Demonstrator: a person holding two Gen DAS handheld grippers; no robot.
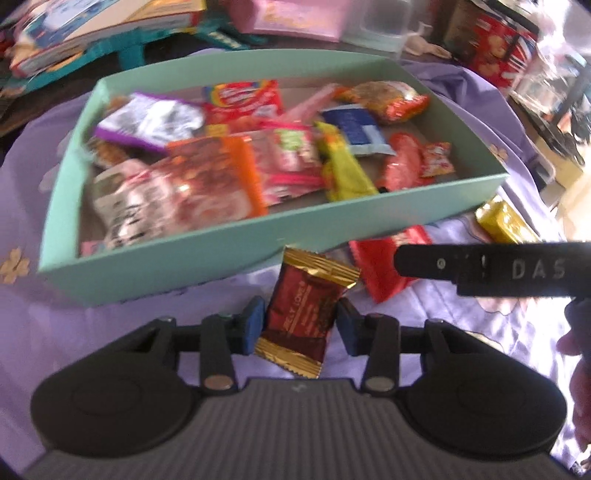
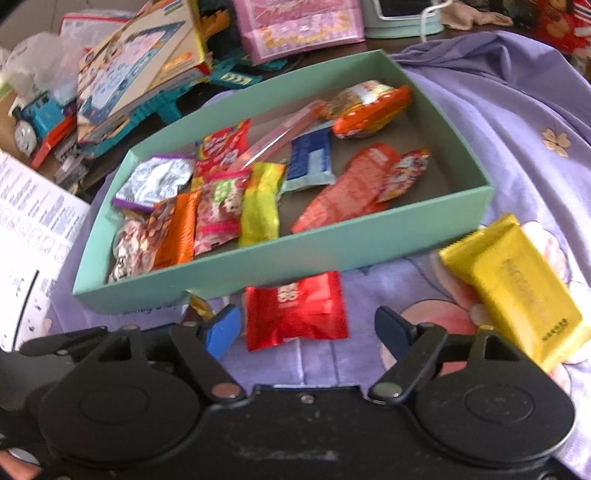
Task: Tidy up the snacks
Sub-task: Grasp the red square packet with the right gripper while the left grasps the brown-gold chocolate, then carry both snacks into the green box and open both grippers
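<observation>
While your left gripper (image 1: 299,325) angles down just in front of the green box (image 1: 207,254), its blue fingers (image 1: 253,325) bracket one maroon-and-gold snack packet (image 1: 304,314); the left finger touches the wrapper edge, the right finger sits at the other edge, and a firm clench cannot be confirmed. Your right gripper (image 2: 308,325) also tilts downward in front of the box, fingers spread and released on either side of one red snack packet (image 2: 295,312) lying on the purple cloth (image 2: 517,166); neither finger touches it. One yellow snack packet (image 2: 513,284) lies to the right of the box's near right corner, beside the right gripper's outer finger. Inside the box you have roughly eleven packets, overlapping at the left end, so the count is approximate. Behind the box, note one pink carton (image 2: 299,26) and one blue toy train (image 2: 37,118). A hand (image 1: 576,362) shows at the left view's right edge.
</observation>
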